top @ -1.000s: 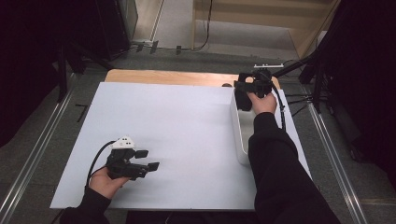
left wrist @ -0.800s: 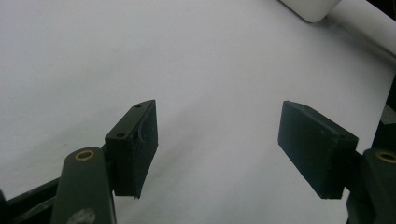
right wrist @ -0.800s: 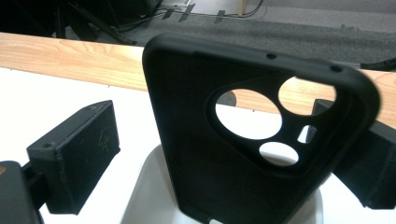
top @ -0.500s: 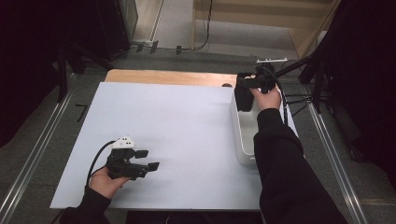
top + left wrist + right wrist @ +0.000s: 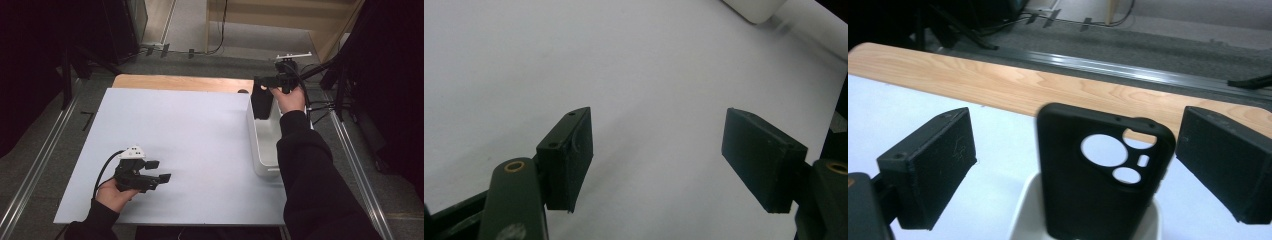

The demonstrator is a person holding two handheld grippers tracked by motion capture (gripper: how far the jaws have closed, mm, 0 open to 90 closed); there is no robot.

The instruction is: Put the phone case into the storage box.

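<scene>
The right tool (image 5: 267, 82) hangs over the far end of the white bin (image 5: 265, 150), which stands along the right edge of the white tabletop (image 5: 190, 135). A black phone case (image 5: 1100, 170) stands upright in that far end of the bin, its camera cutouts near the top and its lower part down inside the walls. In the right gripper view the case rises between the two black jaws, with a clear gap of light on either side, so the jaws stand apart and neither pad touches it. In the high view the case (image 5: 261, 101) shows as a dark slab just below the tool, leaning at the bin's far wall.

The left tool (image 5: 150, 172) lies low over the near left part of the tabletop, held in the person's left hand (image 5: 116, 192), well apart from the bin. Its jaws stand apart with only bare white surface between them, as the left gripper view shows. A strip of wood (image 5: 180, 82) runs along the far edge of the tabletop.
</scene>
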